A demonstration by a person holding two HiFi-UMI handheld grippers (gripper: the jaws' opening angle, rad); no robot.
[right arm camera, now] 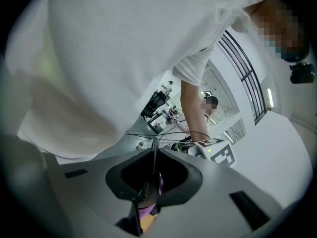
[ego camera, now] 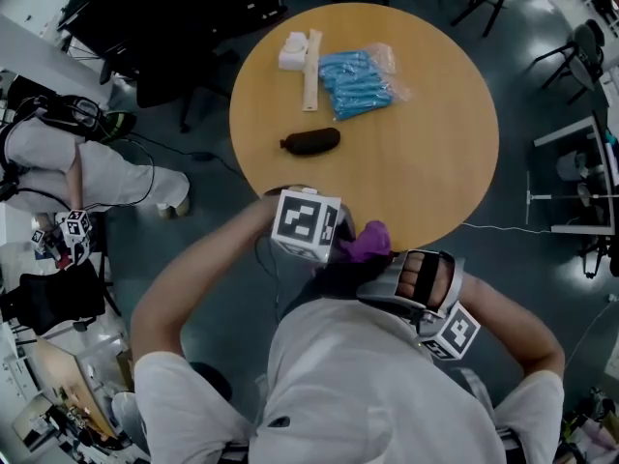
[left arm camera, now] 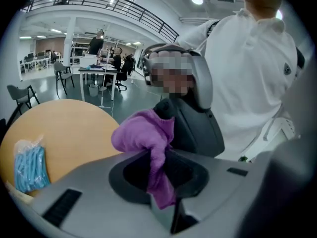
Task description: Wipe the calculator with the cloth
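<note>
The left gripper (left arm camera: 157, 168) is clamped tight on a soft, knitted purple cloth (left arm camera: 143, 133), with a crumpled bunch spilling past the jaws. The right gripper (right arm camera: 151, 178) pinches a thin, flat dark calculator (right arm camera: 154, 157), seen edge-on. Both are held up at the near rim of the smooth round wooden table (ego camera: 435, 162), and the cloth is just beside the calculator. The left gripper's cube (ego camera: 308, 222) shows bold black-and-white square markers. Farther back on the table lies a crinkly clear packet of blue sticks (ego camera: 356, 82).

Bare tabletop (ego camera: 430, 167) at right and along near edge; dark pouch (ego camera: 311, 141), blue packet (ego camera: 356, 83), white box (ego camera: 293, 50) at far left.
</note>
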